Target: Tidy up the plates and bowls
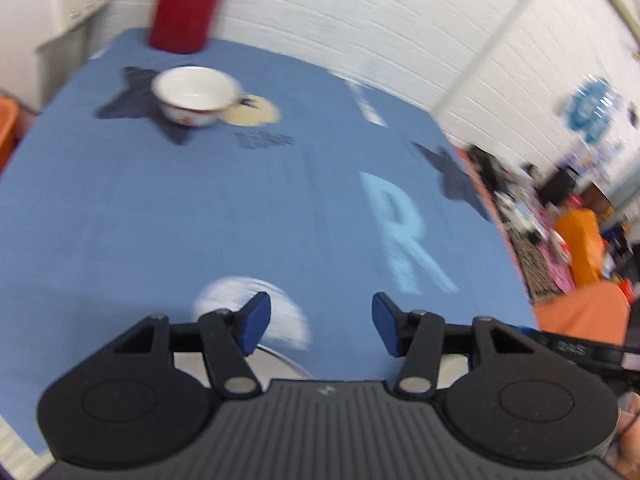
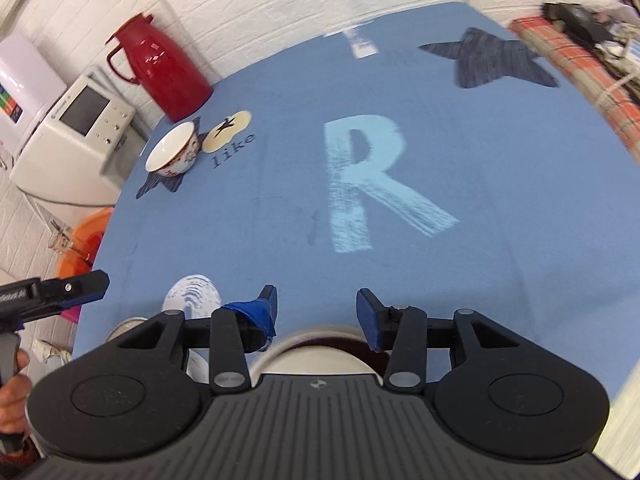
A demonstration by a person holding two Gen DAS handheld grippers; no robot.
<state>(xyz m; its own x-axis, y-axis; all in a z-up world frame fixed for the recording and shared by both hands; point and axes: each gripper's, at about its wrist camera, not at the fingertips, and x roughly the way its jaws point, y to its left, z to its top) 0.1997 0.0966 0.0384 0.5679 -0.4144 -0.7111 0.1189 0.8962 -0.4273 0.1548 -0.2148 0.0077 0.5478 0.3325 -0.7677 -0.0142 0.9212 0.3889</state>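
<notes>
One white bowl (image 2: 173, 153) sits on a dark star patch (image 2: 160, 185) at the far left of the blue tablecloth (image 2: 500, 184).
Behind it stands a red thermos (image 2: 160, 70). Both grippers, left gripper (image 1: 320, 326) and right gripper (image 2: 316, 312), hang spread and empty above the near edge, where a pale rim (image 2: 320, 350) shows under the right one.

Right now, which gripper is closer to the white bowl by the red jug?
Left, I think. The left gripper hovers at the table's left edge, on the same side as the white bowl. The right gripper sits near the front middle, farther away. Both have open jaws.
</notes>
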